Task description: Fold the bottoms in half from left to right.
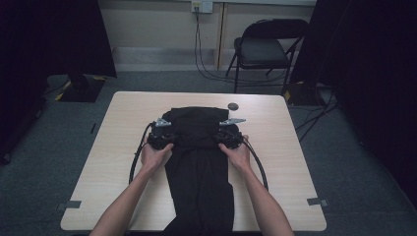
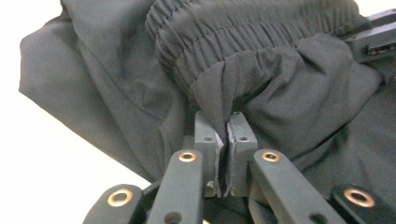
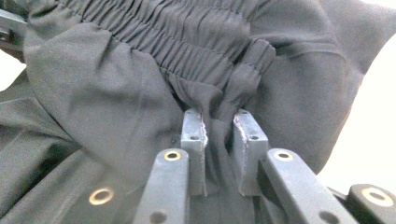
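A pair of black trousers (image 1: 196,162) lies down the middle of the pale table (image 1: 285,157), legs running toward the near edge. The elastic waistband (image 2: 243,28) is gathered and bunched at the far end. My left gripper (image 1: 171,139) sits at the trousers' left side; in the left gripper view (image 2: 225,125) its jaws are shut on a thin fold of cloth just below the waistband. My right gripper (image 1: 220,139) is at the right side; in the right gripper view (image 3: 219,122) its jaws stand a little apart with a bunch of cloth (image 3: 219,154) loose between them.
A small dark round object (image 1: 233,106) lies on the table beyond the trousers. A black folding chair (image 1: 265,49) stands behind the table, with cables on the floor near it. Grey tape marks (image 1: 317,201) sit near the table's front corners. Dark curtains hang on both sides.
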`<move>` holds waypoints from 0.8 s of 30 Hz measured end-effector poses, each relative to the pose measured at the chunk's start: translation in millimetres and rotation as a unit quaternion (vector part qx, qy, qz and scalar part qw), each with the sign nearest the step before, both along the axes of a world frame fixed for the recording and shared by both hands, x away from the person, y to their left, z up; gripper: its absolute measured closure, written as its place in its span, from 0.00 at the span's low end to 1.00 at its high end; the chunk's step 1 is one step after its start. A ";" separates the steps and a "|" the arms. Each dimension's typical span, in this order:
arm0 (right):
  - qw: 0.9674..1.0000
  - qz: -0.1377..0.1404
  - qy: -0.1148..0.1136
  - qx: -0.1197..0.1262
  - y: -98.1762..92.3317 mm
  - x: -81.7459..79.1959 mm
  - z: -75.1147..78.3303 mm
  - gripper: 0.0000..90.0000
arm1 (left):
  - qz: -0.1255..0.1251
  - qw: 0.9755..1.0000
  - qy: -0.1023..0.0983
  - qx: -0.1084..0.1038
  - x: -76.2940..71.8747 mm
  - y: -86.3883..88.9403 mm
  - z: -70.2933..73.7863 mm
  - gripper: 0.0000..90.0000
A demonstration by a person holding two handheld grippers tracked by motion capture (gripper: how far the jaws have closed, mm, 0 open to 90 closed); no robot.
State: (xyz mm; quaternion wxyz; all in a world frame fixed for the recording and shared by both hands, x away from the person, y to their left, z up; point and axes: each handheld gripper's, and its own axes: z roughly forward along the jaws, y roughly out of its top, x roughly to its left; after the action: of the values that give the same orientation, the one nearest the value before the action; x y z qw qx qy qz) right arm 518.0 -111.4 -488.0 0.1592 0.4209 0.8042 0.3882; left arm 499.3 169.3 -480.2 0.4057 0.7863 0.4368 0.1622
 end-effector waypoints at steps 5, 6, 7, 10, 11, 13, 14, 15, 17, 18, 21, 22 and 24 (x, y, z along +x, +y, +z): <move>0.999 -0.003 -0.005 0.034 -2.4 -1.3 9.8 0.89 | -0.001 0.999 -0.009 -0.052 -0.4 6.8 12.8 0.96; 0.999 -0.002 -0.013 0.039 -3.3 -1.2 17.6 0.89 | -0.004 0.998 -0.019 -0.052 0.0 7.6 20.2 0.96; 0.999 -0.001 -0.022 0.046 -4.3 -1.0 25.3 0.90 | -0.007 0.997 -0.048 -0.060 0.6 10.5 36.8 0.96; 0.993 0.000 -0.063 0.099 -11.5 -0.2 69.8 0.91 | 0.002 0.992 -0.075 -0.103 3.4 16.3 77.6 0.96; 0.991 0.000 -0.076 0.114 -13.2 0.1 84.8 0.91 | -0.001 0.991 -0.087 -0.098 3.1 15.9 87.1 0.96; 0.986 0.004 -0.106 0.130 -15.4 -1.6 114.5 0.91 | -0.008 0.988 -0.112 -0.106 -0.7 15.7 112.8 0.96; 0.984 0.006 -0.118 0.136 -16.3 -3.1 125.3 0.91 | -0.015 0.984 -0.132 -0.122 -6.0 16.9 128.8 0.97; 0.980 0.010 -0.136 0.146 -18.6 -6.7 142.6 0.91 | -0.022 0.981 -0.143 -0.130 -11.5 18.4 141.0 0.97; 0.972 0.021 -0.160 0.172 -24.3 -15.2 166.6 0.91 | -0.037 0.975 -0.167 -0.139 -24.9 20.1 161.9 0.96; 0.969 0.024 -0.170 0.179 -26.5 -20.5 176.2 0.91 | -0.045 0.974 -0.172 -0.138 -33.3 19.9 170.3 0.96; 0.963 0.043 -0.185 0.189 -30.5 -43.1 189.8 0.91 | -0.067 0.974 -0.176 -0.126 -63.9 20.9 180.2 0.96; 0.964 0.052 -0.184 0.185 -32.3 -52.8 188.3 0.91 | -0.070 0.975 -0.169 -0.127 -71.6 22.0 178.1 0.96; 0.968 0.071 -0.171 0.170 -34.9 -69.9 178.0 0.91 | -0.086 0.979 -0.141 -0.119 -94.4 26.0 163.7 0.96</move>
State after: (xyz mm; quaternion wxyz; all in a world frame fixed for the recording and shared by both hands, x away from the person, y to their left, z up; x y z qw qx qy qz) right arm 448.1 -146.3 -310.0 0.1927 0.3109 0.7148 0.5961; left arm 404.9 195.2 -316.5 0.5666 0.7361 0.3223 0.1824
